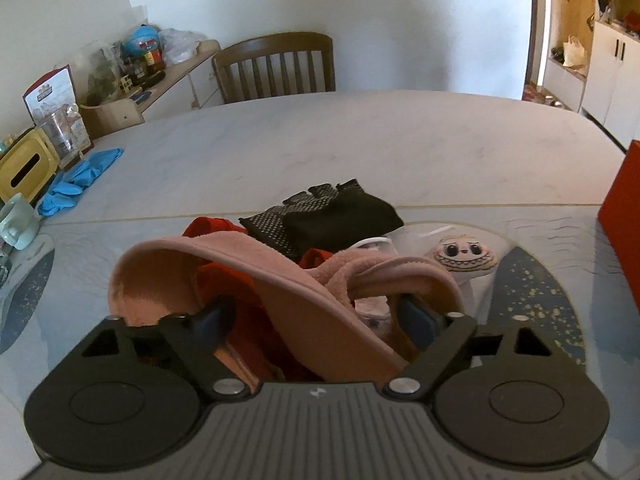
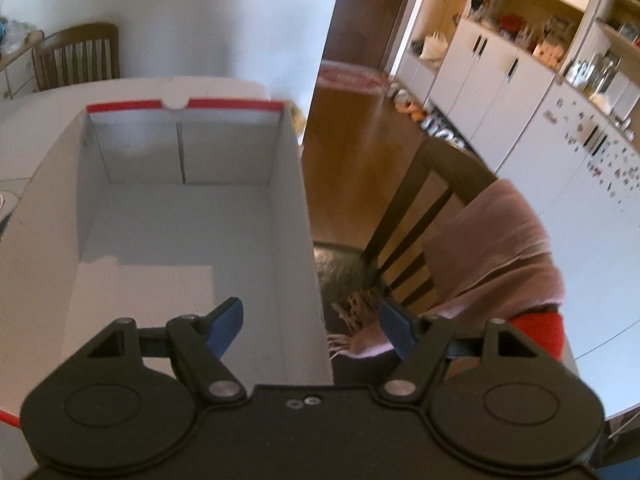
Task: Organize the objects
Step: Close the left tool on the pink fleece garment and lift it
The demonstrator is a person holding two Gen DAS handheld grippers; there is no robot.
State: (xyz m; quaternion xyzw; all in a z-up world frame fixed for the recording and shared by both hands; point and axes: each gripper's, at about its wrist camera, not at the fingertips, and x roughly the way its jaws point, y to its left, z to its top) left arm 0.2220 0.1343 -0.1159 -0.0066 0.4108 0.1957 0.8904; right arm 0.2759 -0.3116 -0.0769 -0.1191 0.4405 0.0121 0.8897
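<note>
In the left wrist view my left gripper is open, its jaws spread around a pile of clothing on the table mat: a pink fleece piece lies between the fingers over a red garment. Black dotted gloves lie just beyond, and a small plush face toy sits to the right. In the right wrist view my right gripper is open and empty above the near right wall of an open white cardboard box with a red rim; nothing lies in the box.
Blue gloves, a yellow tissue box and a mug sit at the table's left edge. A red box side stands at right. A wooden chair is beyond the table. Another chair with a pink scarf stands right of the box.
</note>
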